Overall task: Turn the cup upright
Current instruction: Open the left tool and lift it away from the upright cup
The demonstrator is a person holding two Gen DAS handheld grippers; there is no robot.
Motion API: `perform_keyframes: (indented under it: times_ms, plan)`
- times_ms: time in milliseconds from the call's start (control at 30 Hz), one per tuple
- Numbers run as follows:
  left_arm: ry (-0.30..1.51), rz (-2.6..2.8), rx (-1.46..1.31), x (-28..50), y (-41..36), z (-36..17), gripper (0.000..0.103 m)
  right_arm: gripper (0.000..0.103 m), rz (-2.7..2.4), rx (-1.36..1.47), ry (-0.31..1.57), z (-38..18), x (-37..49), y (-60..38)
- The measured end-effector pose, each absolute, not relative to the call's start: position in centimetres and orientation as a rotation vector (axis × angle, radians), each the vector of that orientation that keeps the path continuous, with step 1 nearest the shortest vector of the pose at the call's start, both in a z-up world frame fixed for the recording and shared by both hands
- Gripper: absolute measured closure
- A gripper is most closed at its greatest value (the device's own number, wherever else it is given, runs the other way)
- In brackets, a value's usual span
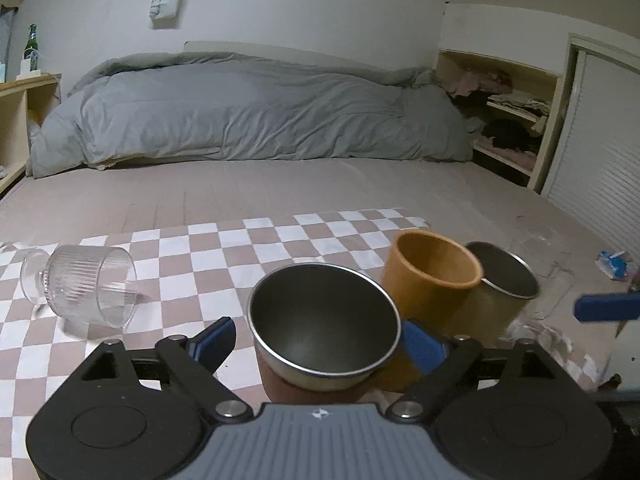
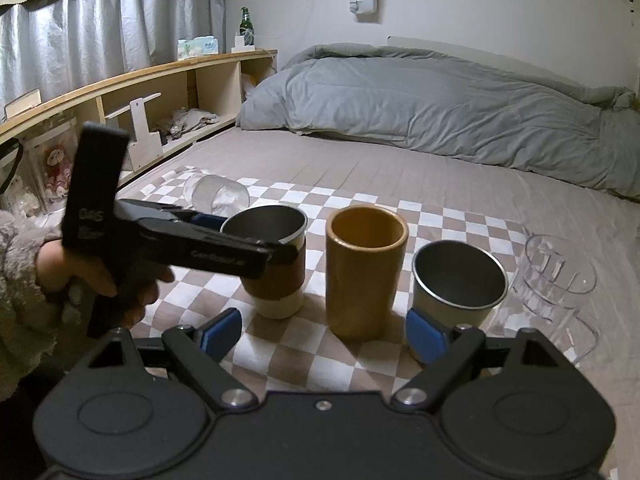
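A steel cup with a brown sleeve [image 1: 324, 328] [image 2: 276, 264] stands upright on the checkered cloth [image 1: 208, 256]. My left gripper [image 1: 320, 344] [image 2: 256, 248] is open with its blue pads either side of that cup, not pressing it. A ribbed glass goblet [image 1: 86, 286] [image 2: 216, 196] lies on its side at the left. My right gripper [image 2: 326, 334] is open and empty, just in front of the upright orange cup [image 2: 366, 270] [image 1: 428, 276].
A second steel cup [image 2: 458, 284] [image 1: 500, 280] and a clear glass mug [image 2: 556, 276] stand upright to the right. A rolled grey duvet [image 1: 248, 116] lies at the back of the bed. Wooden shelves [image 2: 160, 92] run along the left side.
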State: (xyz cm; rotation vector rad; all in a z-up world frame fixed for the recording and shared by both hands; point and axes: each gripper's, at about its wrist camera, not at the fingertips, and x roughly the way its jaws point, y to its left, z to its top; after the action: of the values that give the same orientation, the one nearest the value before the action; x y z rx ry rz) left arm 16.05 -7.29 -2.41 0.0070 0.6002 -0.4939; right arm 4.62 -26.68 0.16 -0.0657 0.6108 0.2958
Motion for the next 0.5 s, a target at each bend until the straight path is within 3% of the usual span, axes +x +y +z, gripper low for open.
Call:
perform_keyframes:
  times_ms: [167,500]
  plan:
    - [0.573,-0.493,-0.009,14.3,-6.3,-0.8,0.001,0.011,0.269,-0.025,0.575,0.7,4.6,-27.4]
    - [0.467,-0.381,0.099,9.8,-4.6,2.5,0.0,0.001,0.205,0.007,0.482,1.4,3.4,-28.3]
